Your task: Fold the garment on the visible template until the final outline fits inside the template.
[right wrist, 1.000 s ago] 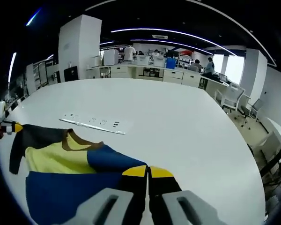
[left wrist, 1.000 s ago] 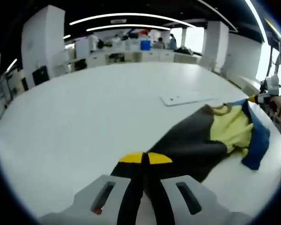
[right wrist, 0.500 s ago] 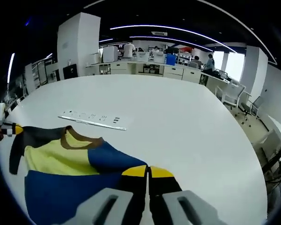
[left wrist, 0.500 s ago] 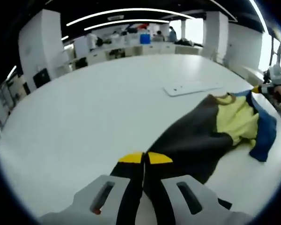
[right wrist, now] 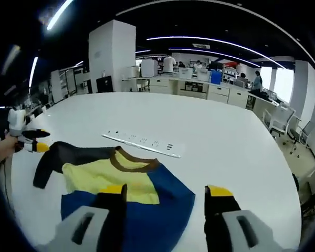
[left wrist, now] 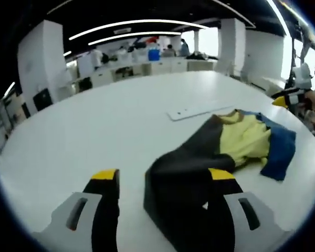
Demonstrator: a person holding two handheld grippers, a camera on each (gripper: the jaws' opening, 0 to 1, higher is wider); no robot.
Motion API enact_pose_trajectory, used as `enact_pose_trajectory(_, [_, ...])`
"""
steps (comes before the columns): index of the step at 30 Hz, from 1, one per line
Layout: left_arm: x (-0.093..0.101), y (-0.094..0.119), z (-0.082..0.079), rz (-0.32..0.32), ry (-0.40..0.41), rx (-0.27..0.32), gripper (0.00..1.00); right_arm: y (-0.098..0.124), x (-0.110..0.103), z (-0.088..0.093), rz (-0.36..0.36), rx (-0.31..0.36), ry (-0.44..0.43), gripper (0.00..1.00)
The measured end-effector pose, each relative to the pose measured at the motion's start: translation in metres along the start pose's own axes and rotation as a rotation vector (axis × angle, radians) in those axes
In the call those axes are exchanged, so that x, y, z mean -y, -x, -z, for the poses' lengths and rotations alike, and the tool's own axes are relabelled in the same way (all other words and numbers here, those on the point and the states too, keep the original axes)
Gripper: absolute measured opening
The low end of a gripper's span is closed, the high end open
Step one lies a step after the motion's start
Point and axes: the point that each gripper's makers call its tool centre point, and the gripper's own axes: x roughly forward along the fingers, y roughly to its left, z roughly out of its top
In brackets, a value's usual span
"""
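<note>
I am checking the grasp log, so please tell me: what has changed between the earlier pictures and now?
Both grippers let go. The left gripper, earlier shut on the dark grey sleeve of the grey, yellow and blue garment, now has its jaws apart. The right gripper likewise opened over the blue part. The garment stayed spread on the white table, beside the flat white strip.
</note>
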Motion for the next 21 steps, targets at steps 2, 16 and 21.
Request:
enact_pose_trajectory(2, [0.007,0.005,-0.006,0.022,0.014,0.056,0.75,0.006,-0.014,0.003,-0.041,-0.016,0.008,0.74])
enact_pose_trajectory(16, [0.044,0.036,-0.004,0.101,-0.02,0.071,0.99,0.039,-0.098,0.038,-0.306,-0.096,0.112,0.87])
enact_pose_trajectory(21, [0.056,0.048,-0.003,0.12,-0.027,0.078,0.99,0.043,-0.108,0.046,-0.314,-0.072,0.214,0.84])
